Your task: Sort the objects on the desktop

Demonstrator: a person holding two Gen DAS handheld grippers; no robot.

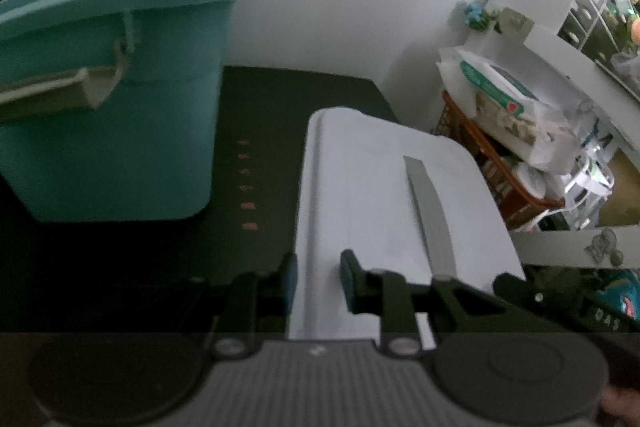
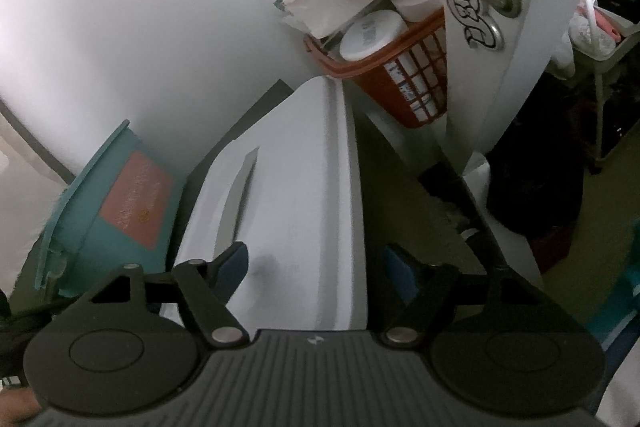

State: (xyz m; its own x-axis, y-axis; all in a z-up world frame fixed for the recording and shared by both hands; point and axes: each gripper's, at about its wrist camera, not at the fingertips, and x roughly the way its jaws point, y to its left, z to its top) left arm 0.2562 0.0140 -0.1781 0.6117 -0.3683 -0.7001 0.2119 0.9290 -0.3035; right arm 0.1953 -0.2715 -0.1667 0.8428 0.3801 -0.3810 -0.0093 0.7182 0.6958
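My left gripper (image 1: 318, 283) points steeply down, jaws drawn narrow around the near edge of the white board (image 1: 400, 195); the blue pads (image 1: 290, 277) sit at 9 and 3 o'clock of that edge, and I cannot tell whether they press on it. My right gripper (image 2: 316, 269) points shallowly down, jaws wide, pads apart at 9 and 3 o'clock and not pressing on anything. A bit of my hand (image 2: 16, 407) shows at 7 o'clock in the right wrist view.
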